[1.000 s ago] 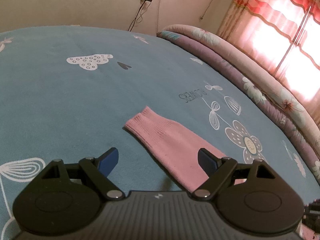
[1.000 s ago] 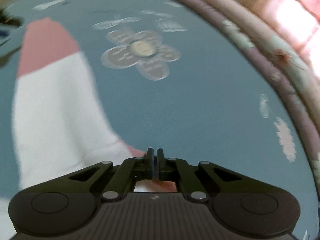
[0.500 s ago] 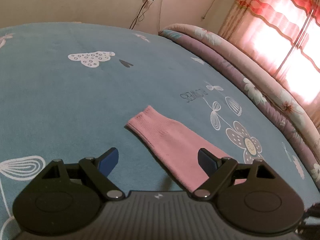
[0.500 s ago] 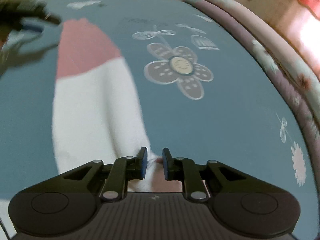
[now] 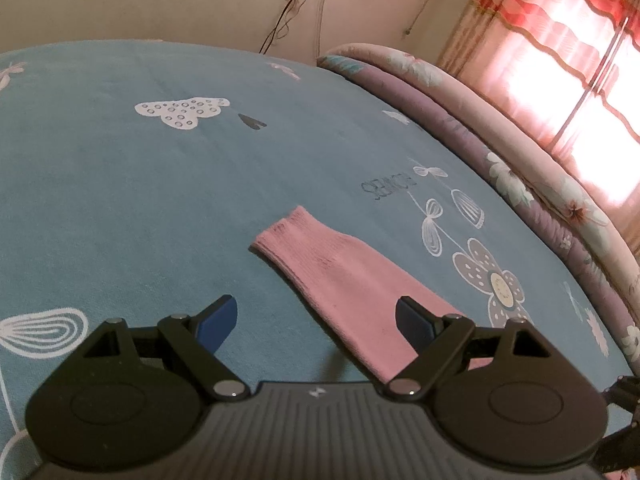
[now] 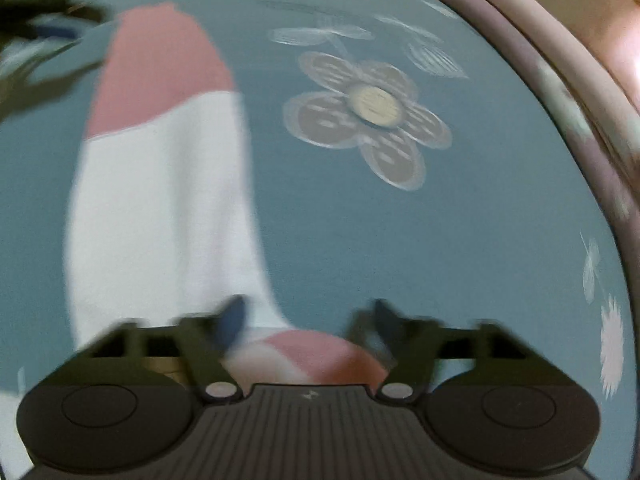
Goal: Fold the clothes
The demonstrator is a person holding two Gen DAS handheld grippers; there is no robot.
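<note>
A pink and white sock [image 6: 160, 184] lies flat on the blue bed sheet [image 6: 400, 248]. Its pink cuff end [image 5: 344, 276] shows in the left wrist view, stretching away from the right finger of my left gripper [image 5: 316, 320], which is open with only sheet between its pads. My right gripper [image 6: 306, 318] hangs over the sock's pink toe [image 6: 308, 354]; its jaws are opening, and the toe lies between them without being pressed. The right wrist view is blurred.
A rolled floral quilt [image 5: 500, 148] runs along the far right side of the bed. A curtained bright window [image 5: 568, 60] and a wall with hanging cables [image 5: 296, 4] stand behind. The sheet carries printed flowers [image 6: 368, 116].
My right gripper went from shut on the sock's toe to wide apart, letting it go, and shifted over the sock. The left gripper stayed where it was, open.
</note>
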